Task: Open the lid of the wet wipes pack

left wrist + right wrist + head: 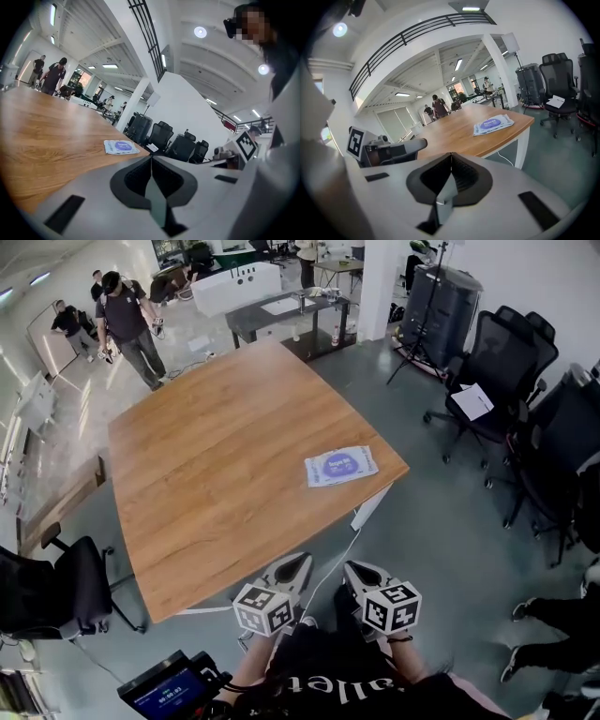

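The wet wipes pack point(340, 466) lies flat on the wooden table point(216, 465), near its right edge; it is white with a purple oval label and its lid is down. It also shows as the same pack point(120, 146) in the left gripper view and as the pack point(493, 124) in the right gripper view. My left gripper point(298, 563) and right gripper point(354, 570) hang side by side off the table's near corner, close to the person's body and well short of the pack. The left gripper point(151, 159) is shut and empty. So is the right gripper point(450, 154).
Black office chairs point(497, 371) crowd the floor right of the table, and another chair point(56, 592) stands at the near left. People point(127, 320) stand far back left. A white cable point(333, 563) hangs below the table's near corner. A small screen device point(169, 688) sits at bottom left.
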### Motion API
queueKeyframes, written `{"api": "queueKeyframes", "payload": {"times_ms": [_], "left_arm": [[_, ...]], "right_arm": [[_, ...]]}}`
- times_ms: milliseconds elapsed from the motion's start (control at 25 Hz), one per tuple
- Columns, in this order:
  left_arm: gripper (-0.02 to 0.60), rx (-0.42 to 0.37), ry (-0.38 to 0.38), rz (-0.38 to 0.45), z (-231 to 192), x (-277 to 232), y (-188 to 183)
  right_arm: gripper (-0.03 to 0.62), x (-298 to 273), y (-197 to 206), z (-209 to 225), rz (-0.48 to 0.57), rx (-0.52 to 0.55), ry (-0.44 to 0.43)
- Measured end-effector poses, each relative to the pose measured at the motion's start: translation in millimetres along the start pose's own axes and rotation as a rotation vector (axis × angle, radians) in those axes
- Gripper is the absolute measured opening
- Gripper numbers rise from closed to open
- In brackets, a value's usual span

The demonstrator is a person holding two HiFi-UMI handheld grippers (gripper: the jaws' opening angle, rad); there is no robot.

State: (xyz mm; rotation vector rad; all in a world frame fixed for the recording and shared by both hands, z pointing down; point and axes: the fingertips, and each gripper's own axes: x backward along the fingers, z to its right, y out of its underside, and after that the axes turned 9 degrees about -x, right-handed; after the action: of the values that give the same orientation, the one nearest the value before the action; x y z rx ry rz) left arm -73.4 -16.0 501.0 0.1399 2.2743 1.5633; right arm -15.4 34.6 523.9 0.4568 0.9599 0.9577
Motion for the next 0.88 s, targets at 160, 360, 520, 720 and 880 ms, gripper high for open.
{"api": "queueKeyframes", "payload": {"times_ms": [160, 360, 520, 720, 880], "left_arm": [[0.002, -0.011, -0.009, 0.007, -23.4, -29.8, -19.1], [0.002, -0.003, -0.073, 0.004, -61.8, -81.2, -44.0], [0.002, 0.004, -0.147, -0.007, -94.4, -123.0, -59.3], [0.002, 0.030, -0.204, -0.054, -123.2, -169.2, -62.3], [0.002, 0.049, -0.249, -0.120, -142.6, -194.0, -51.5]], "right_arm": [[0.011, -31.4, -38.1, 20.8, -0.007, 0.007, -0.017], [0.011, -75.7, -96.7, 53.7, -0.044, 0.031, -0.055], [0.011, -112.0, -141.4, 76.7, -0.093, 0.075, -0.103], [0.011, -151.5, -181.5, 106.9, -0.144, 0.106, -0.137], [0.011, -176.3, -189.9, 127.6, -0.203, 0.127, -0.166]]}}
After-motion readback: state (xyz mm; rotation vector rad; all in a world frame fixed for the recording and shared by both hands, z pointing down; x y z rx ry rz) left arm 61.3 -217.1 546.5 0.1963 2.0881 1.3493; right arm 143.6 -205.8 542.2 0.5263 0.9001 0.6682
